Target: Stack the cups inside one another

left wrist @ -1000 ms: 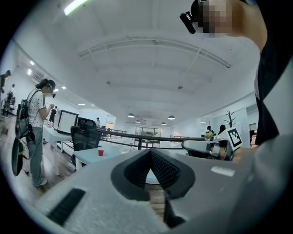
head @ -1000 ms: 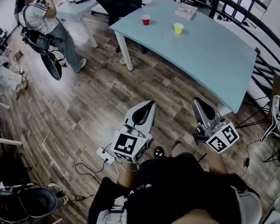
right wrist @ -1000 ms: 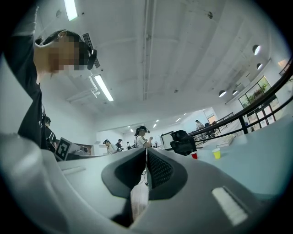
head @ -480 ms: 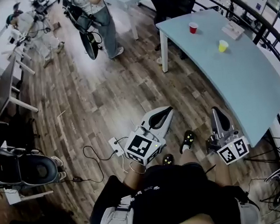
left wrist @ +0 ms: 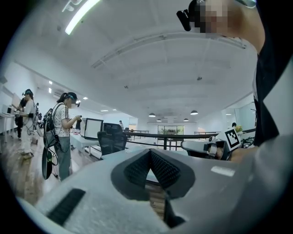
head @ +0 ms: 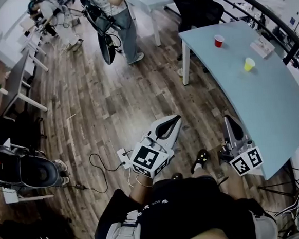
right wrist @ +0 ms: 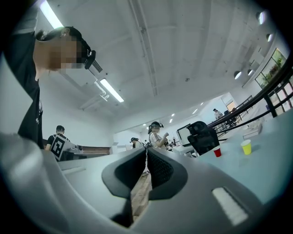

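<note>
Both grippers are held low in front of the person's body, above the wooden floor [head: 113, 114]. The left gripper [head: 176, 118] is pointed forward. Its jaws are seen closed tip to tip, with nothing between them. The right gripper [head: 228, 119] is held to its right and apart from it; its jaws are likewise pressed together and nothing is gripped.

A black shoe [head: 199, 160] is seen on the floor between the two grippers, nearer the person than their tips. A white power strip [head: 123, 155] with its cable is laid on the floor just left of the left gripper.

The near end of the pale blue table [head: 273, 117] is found just right of the right gripper. Well ahead of that gripper and to its right, the yellow cup [head: 249, 64] is stood upright on the table. The red cup [head: 219, 41] is stood farther ahead again, left of the yellow one and apart from it.

A flat white object [head: 263, 45] is laid beyond the yellow cup, near the table's far edge. Past the table a black office chair [head: 197, 7] is placed. Far ahead of the left gripper a standing person [head: 118, 15] is seen.
</note>
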The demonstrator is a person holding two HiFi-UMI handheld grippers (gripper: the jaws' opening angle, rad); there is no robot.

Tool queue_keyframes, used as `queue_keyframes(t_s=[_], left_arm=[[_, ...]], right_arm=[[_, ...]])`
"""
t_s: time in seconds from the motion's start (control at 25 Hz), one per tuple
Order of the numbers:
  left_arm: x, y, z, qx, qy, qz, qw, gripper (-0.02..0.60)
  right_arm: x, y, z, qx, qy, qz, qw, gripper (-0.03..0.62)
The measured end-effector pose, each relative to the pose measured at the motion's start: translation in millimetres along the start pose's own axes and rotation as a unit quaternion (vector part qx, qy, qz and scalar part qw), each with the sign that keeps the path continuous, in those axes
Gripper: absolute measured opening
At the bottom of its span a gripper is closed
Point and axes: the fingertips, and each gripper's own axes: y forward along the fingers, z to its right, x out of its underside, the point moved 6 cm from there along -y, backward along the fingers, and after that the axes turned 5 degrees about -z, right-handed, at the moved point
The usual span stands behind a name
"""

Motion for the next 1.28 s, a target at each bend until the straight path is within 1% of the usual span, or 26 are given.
queue_keyframes(t_s=[0.2,0.32,0.52,0.76,1.04,1.28], left_arm=[[-12.8,21.5,-5.0,-0.010,0.012,0.011,0.9998,-0.009],[-17.4,36.4,-6.4,-0.017,0.020,0.008,0.9996,-0.009],[-24.2,58.0,-10.3,-0.031,0.014,0.004,0.9994,-0.009],[-29.4,80.2,-6.6,-0.047,0.022,-0.004,0.9986,-0.009],[-42.2,117.9,0.1,-0.047,0.025,-0.002,0.9986,-0.009],[-40.0,151.8,3.6,-0.045,0.021,-0.009,0.9987,-0.009]], right_arm=[[-9.9,17.6,24.5,-0.009,-0.019,-0.004,1.000,0.008],[-15.6,26.0,41.5,-0.013,-0.027,-0.006,1.000,0.008],[-18.3,36.0,70.7,-0.022,-0.015,-0.009,1.000,0.008],[-22.0,36.8,102.3,-0.027,-0.005,-0.005,1.000,0.009],[-38.5,33.4,136.6,-0.024,-0.011,-0.001,1.000,0.009],[-46.1,25.6,172.2,-0.013,-0.013,-0.002,1.000,0.009]])
